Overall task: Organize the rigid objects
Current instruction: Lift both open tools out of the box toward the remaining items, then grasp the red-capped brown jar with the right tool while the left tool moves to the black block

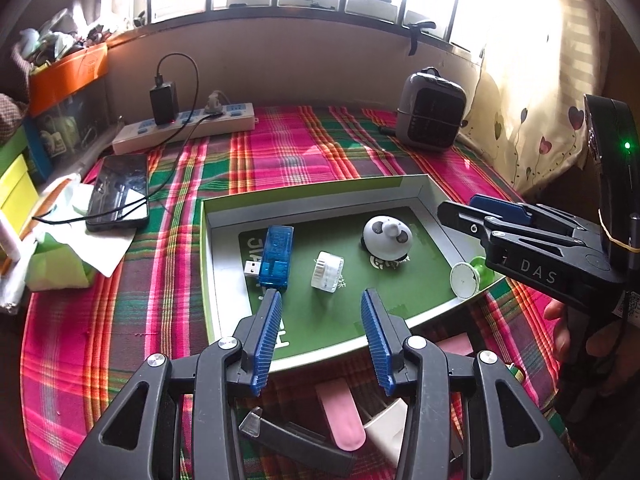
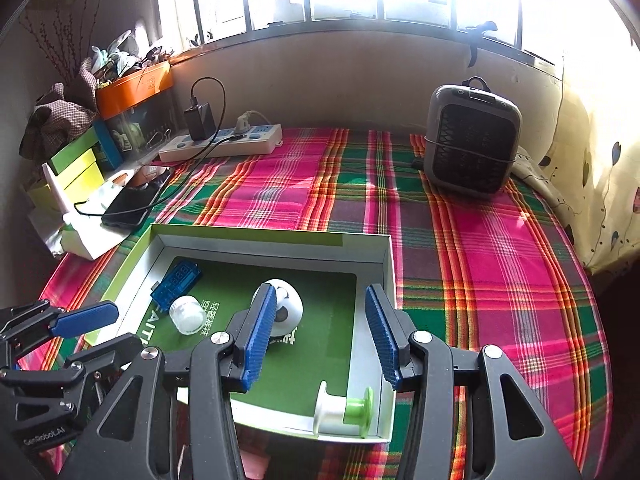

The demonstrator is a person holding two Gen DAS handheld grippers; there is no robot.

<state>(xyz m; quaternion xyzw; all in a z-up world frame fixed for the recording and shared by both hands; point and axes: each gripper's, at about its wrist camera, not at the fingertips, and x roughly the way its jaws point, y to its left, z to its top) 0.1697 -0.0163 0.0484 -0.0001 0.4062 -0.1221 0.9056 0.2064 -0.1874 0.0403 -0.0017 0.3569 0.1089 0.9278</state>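
A shallow box [image 1: 224,264] with a green floor lies on the plaid cloth. In it are a blue USB device [image 1: 276,256], a clear plastic cylinder [image 1: 328,270], a white panda-faced dome [image 1: 386,236] and a white-and-green spool [image 1: 466,278] in the right corner. My left gripper [image 1: 322,300] hangs open over the box's near edge, nothing between its blue pads. My right gripper [image 2: 320,300] is open too, above the box's right side, with the dome [image 2: 290,304] behind its left finger and the spool [image 2: 344,408] below it. Each gripper shows in the other's view: right gripper [image 1: 476,210], left gripper [image 2: 104,334].
A power strip [image 1: 184,128] with a charger, a phone [image 1: 118,192] on its cable and tissues sit at the back left. A grey heater [image 2: 472,140] stands at the back right by a curtain. A pink object [image 1: 340,416] and a black one [image 1: 296,440] lie under my left gripper.
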